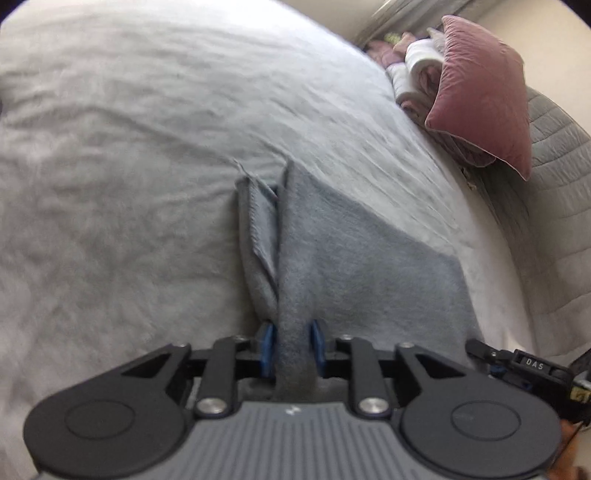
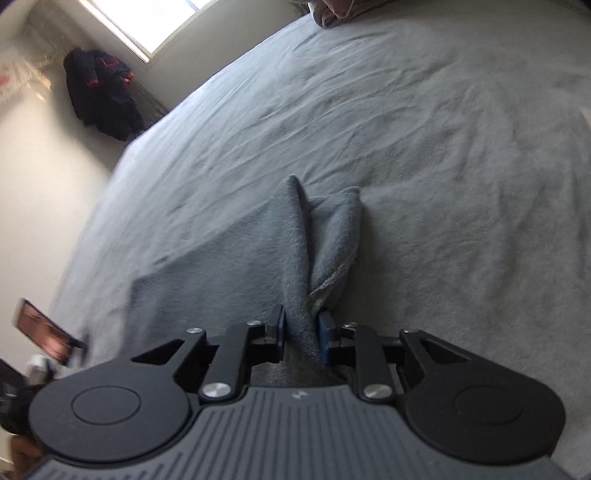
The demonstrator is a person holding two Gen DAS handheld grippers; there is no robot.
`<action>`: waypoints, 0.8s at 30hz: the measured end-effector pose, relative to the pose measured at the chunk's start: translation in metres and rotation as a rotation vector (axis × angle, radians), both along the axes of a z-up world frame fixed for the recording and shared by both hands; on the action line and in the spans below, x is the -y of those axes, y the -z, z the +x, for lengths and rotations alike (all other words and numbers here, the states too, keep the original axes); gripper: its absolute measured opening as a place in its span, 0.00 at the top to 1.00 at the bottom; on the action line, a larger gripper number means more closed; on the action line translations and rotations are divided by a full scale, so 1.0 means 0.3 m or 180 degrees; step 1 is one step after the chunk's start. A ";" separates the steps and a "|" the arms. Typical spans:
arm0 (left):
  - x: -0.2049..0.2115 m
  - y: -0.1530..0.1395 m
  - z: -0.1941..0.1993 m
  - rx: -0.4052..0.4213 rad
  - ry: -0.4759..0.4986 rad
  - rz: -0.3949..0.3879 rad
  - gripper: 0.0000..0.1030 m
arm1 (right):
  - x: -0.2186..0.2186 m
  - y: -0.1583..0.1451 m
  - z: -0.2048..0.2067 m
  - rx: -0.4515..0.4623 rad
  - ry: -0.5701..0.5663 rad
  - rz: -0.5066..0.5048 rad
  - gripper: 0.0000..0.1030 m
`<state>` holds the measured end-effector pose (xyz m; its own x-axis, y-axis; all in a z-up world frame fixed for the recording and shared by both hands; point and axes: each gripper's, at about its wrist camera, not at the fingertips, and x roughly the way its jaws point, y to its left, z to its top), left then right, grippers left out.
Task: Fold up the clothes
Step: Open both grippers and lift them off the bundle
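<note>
A grey fleece garment (image 1: 354,251) hangs over the pale bed sheet (image 1: 129,147). My left gripper (image 1: 292,347) is shut on a bunched edge of it, and the cloth runs forward and to the right from the blue pads (image 1: 266,345). In the right wrist view my right gripper (image 2: 303,332) is shut on another bunched edge of the same garment (image 2: 236,266), which spreads to the left. The cloth twists into two folds just past each gripper. The part of the garment between the grippers is hidden.
A pink cushion (image 1: 480,92) and a pile of pink and white clothes (image 1: 410,70) lie at the bed's far right, beside a grey quilted headboard (image 1: 554,192). The bed's left edge (image 2: 110,192) meets a wall with a dark jacket (image 2: 103,92) and a window (image 2: 147,18).
</note>
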<state>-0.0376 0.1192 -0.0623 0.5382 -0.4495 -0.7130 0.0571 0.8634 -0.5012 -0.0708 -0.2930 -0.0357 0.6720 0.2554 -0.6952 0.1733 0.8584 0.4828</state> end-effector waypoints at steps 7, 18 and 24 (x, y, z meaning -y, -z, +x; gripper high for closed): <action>0.020 -0.090 -0.020 0.1067 -0.0326 0.0316 0.42 | -0.069 0.009 -0.006 0.0584 0.0173 -0.0758 0.51; 0.312 -0.031 0.117 0.1548 0.0265 0.0901 0.45 | -0.258 0.045 0.152 0.1423 -0.0540 -0.1473 0.51; 0.328 0.061 0.150 0.1377 0.0356 0.1155 0.42 | -0.183 0.131 0.188 0.1193 -0.0548 -0.1628 0.46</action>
